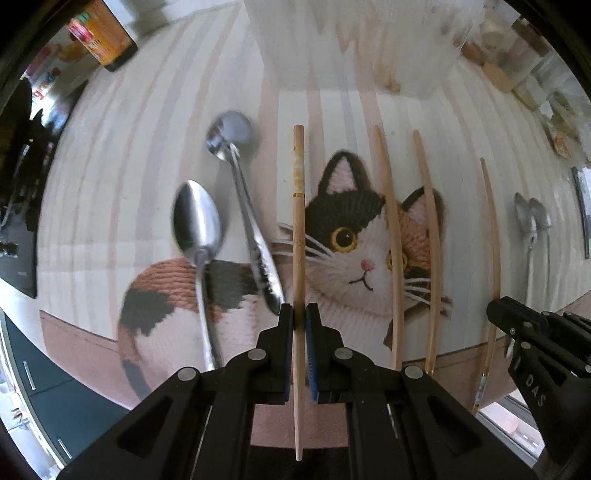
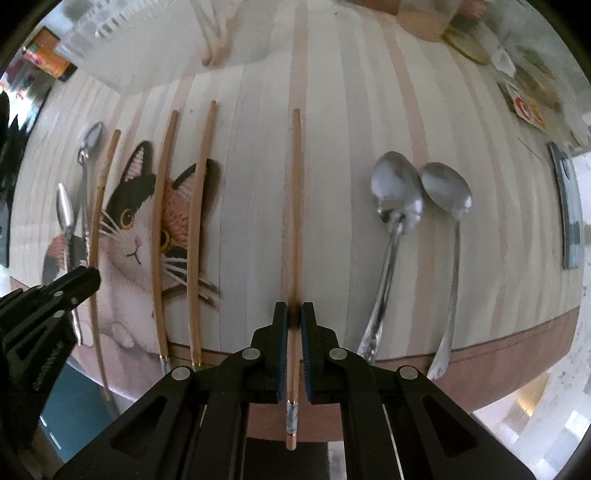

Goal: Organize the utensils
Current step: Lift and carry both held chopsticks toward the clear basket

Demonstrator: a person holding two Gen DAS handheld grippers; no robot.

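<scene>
My left gripper (image 1: 299,315) is shut on a wooden chopstick (image 1: 299,221) that points away over the cat-print placemat (image 1: 347,258). Two steel spoons (image 1: 197,229) (image 1: 236,158) lie to its left. Two loose chopsticks (image 1: 391,236) (image 1: 430,236) lie to its right. My right gripper (image 2: 294,314) is shut on another chopstick (image 2: 294,206) with a decorated end. Two spoons (image 2: 395,206) (image 2: 448,199) lie side by side right of it. The loose chopsticks also show in the right wrist view (image 2: 162,221) (image 2: 199,221). Each gripper shows in the other's view (image 1: 495,314) (image 2: 92,277).
A clear plastic container (image 1: 351,44) holding chopstick ends stands at the mat's far edge. A dark box (image 1: 105,35) sits far left. Jars and packets (image 1: 517,66) crowd the far right. A grey flat object (image 2: 570,206) lies at the right. The table edge is near me.
</scene>
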